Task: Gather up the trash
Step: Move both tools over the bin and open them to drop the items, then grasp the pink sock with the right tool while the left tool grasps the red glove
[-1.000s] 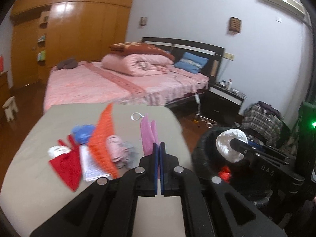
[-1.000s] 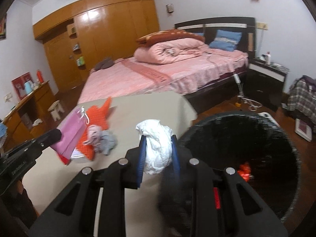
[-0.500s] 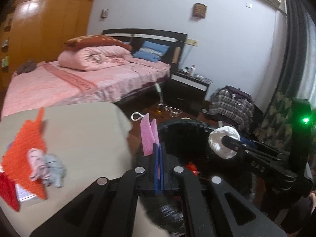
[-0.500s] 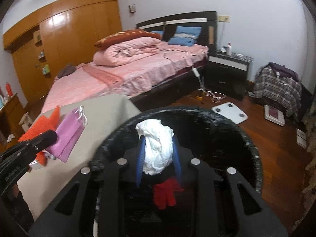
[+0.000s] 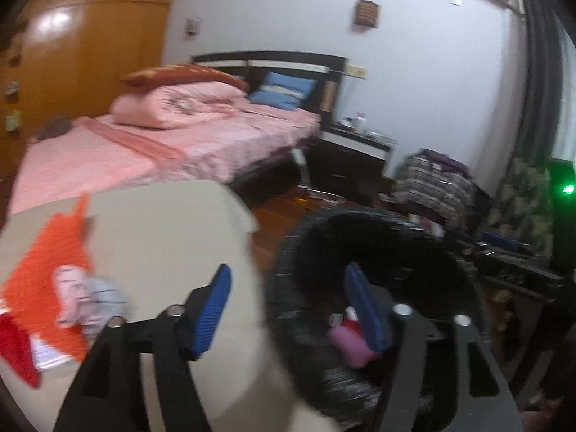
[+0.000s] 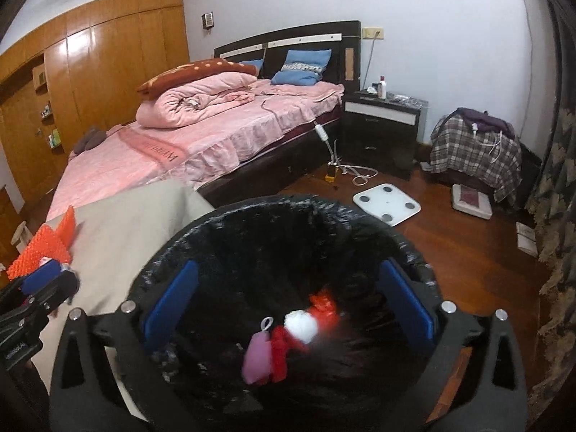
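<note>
A black-lined trash bin (image 6: 360,223) stands beside the beige table (image 6: 136,223). Inside it lie a pink bag (image 6: 256,358), a white crumpled wad (image 6: 300,325) and red scraps (image 6: 324,306). My right gripper (image 6: 286,309) is open and empty above the bin's mouth. My left gripper (image 5: 288,306) is open and empty over the bin's near rim (image 5: 288,252), with the pink bag (image 5: 349,345) below it. Trash remains on the table: an orange spiky piece (image 5: 46,252), a small cloth bundle (image 5: 90,295) and a red piece (image 5: 14,345).
A pink bed (image 6: 216,133) stands behind the table. A dark nightstand (image 6: 385,126), a white scale (image 6: 387,203) on the wood floor and a plaid-covered pile (image 6: 475,147) lie to the right. A wooden wardrobe (image 6: 90,72) lines the left wall.
Both grippers have opened. The white wad dropped from my right gripper and the pink bag from my left gripper into the bin. The left gripper swung right toward the bin.
</note>
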Action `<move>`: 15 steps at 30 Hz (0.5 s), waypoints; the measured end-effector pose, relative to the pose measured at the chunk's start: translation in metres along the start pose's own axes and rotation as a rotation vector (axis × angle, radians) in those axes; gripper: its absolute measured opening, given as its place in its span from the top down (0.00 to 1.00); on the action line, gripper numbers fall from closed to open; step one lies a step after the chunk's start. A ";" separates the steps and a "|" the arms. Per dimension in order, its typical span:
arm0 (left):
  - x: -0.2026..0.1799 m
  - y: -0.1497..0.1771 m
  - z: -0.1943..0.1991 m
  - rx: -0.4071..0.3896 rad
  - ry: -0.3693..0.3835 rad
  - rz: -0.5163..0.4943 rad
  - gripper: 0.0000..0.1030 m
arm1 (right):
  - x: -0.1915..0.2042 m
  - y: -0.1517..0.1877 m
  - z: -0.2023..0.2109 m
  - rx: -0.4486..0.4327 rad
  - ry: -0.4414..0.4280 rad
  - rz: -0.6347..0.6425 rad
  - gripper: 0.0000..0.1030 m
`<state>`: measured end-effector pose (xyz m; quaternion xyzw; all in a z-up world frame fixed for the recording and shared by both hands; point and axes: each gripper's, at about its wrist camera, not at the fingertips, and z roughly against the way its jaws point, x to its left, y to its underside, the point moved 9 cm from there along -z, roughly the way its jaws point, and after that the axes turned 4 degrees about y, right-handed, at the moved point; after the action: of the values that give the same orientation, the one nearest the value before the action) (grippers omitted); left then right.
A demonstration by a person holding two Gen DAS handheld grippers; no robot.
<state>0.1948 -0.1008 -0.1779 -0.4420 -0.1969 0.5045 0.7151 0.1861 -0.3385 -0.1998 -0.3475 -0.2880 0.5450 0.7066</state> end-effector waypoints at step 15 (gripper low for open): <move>0.202 0.056 0.091 -0.034 -0.481 0.168 0.26 | 0.203 0.018 0.004 -0.023 -0.300 0.142 0.05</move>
<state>0.1814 0.1251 -0.2093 -0.3361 -0.3323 0.6495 0.5957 0.2217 -0.1375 -0.2062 -0.2900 -0.3713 0.6360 0.6113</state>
